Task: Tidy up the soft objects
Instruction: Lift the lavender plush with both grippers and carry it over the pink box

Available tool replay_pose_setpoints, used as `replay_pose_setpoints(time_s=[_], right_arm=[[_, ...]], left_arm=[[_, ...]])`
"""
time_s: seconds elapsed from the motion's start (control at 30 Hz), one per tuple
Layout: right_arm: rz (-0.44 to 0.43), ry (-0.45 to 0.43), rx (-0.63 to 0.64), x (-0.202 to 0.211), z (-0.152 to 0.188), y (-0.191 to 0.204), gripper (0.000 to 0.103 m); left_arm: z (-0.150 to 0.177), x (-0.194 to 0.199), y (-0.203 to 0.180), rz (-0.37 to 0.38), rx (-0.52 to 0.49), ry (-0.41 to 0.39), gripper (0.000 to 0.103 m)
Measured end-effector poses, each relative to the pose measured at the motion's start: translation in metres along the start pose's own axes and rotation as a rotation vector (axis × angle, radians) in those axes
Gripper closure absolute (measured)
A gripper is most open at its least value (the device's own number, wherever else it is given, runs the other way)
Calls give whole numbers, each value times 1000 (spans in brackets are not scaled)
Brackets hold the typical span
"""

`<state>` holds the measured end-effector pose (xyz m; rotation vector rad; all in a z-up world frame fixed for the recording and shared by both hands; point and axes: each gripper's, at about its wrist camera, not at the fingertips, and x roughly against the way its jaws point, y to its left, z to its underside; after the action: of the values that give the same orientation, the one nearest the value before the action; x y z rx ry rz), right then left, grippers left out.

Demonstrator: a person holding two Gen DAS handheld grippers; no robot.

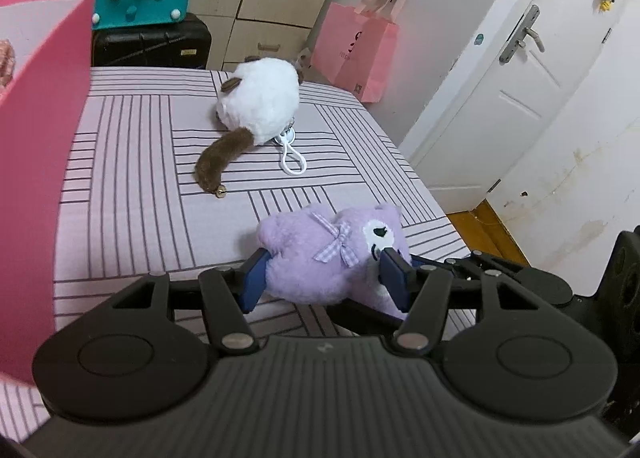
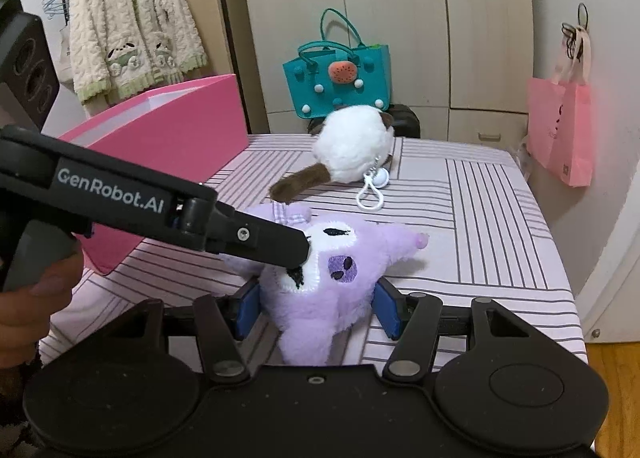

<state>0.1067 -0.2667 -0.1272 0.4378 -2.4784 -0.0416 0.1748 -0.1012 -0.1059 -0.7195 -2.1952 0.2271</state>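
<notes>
Pickup stage, by the look of it: purple plush toy (image 1: 328, 258) on the striped bed (image 1: 132, 162), near its front edge, bracketed by both claws at once. Left claw (image 1: 324, 278) with blue pads pressed into the plush on either side, one by the rounded body, the other at the embroidered face, so clamped on the toy as far as can be judged. Right claw (image 2: 316, 308) likewise flanking the lower part of the same toy (image 2: 332, 278), blue pads touching the fur on both sides; whether truly squeezing or only resting against it cannot be told for certain, though contact on both sides suggests a grip. Seen from the right wrist, the left tool's black finger reaching across and ending at the toy's white face patch.

Further back on the bed, well apart from the purple one, a white plush cat (image 1: 260, 106) with a brown tail and a white clip, untouched. At the left side of the bed, open pink box (image 2: 168, 130), probably the place for the toys.

Next move, as a judgement: release by one claw, lift with the other, carry left over the rim of the pink box and drop inside. Care needed against tugging the soft body between two grips, and against catching the rim.
</notes>
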Motion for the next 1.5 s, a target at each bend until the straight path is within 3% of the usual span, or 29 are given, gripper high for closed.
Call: replay_pose_setpoints(time_s=[0.5,0.73,0.9,1.1,1.27,1.5], right_arm=[[-10,0,1,28,5,37,39],[-40,-18,-2,36,21,45,39],[-71,35,35,40,13,59,39],[-139,76,81,48,-9,79,39],[-179,35,145,63,-24,101,39],[-220,-7,188,73,-44,124,39]], left_arm=[[22,41,0,-28,-1,-19,44],[32,58,1,-32,-6,9,44],[32,76,8,-32,8,57,42],[29,117,15,-15,-8,30,42],[25,149,24,12,2,-16,43],[20,177,30,-6,-28,-85,44]])
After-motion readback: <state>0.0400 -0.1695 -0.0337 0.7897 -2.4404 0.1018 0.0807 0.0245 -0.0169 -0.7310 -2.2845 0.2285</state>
